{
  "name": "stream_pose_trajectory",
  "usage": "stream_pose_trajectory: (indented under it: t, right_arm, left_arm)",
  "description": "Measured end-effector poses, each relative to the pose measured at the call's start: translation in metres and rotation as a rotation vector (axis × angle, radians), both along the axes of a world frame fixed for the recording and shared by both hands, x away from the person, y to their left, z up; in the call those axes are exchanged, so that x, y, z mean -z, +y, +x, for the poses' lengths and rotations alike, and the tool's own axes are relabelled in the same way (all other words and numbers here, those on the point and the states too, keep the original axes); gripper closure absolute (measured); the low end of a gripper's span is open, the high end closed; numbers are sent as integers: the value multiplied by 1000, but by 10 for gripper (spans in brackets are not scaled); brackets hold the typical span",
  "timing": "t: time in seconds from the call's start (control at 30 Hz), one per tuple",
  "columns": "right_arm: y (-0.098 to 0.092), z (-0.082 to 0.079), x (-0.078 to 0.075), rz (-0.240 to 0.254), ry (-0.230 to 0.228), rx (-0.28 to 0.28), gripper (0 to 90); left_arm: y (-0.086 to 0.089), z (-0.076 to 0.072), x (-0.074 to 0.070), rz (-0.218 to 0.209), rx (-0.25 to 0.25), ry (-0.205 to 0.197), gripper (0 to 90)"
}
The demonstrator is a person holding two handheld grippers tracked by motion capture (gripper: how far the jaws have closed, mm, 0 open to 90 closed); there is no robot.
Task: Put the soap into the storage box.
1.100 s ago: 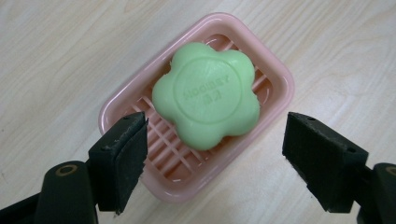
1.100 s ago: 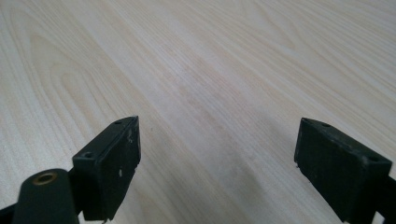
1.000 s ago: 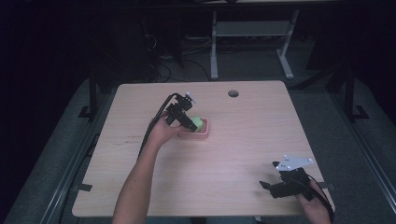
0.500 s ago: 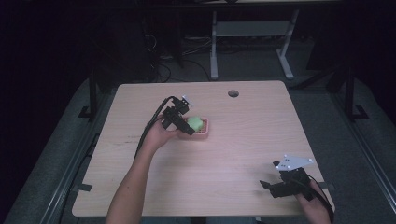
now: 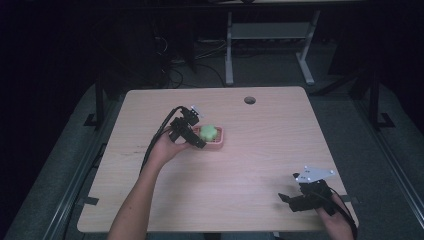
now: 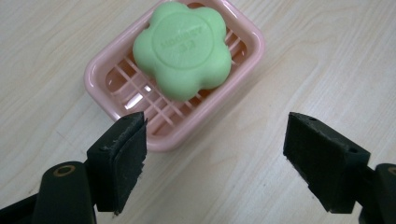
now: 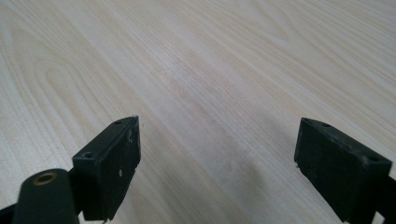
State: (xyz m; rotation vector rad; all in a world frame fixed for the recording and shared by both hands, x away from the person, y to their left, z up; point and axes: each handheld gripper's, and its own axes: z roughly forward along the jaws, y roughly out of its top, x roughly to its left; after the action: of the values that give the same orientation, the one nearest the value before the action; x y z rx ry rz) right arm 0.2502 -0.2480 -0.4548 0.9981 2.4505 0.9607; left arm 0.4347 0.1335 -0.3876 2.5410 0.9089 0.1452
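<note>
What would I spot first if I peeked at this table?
Probably the bright green flower-shaped soap, lying in a pink slatted soap dish a little left of the middle of the wooden table. Next, the left gripper right beside the dish, jaws wide open. The right gripper sits open at the table's near right corner.

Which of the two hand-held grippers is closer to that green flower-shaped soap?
The left. The left hand-held gripper hangs open right beside the soap in its pink dish. The right hand-held gripper sits far off near the table's front corner.
</note>
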Motion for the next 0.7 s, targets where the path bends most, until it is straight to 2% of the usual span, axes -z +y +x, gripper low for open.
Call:
stream_pose_trajectory:
  t: [0.57,0.7]
  right_arm:
    - [0,0,1,-5,-3,14,140]
    - [1,0,1,-12,-2,16,140]
  left_arm:
    - [15,-20,1,-11,12,-9,211]
    - [19,-26,1,-31,0,-14,211]
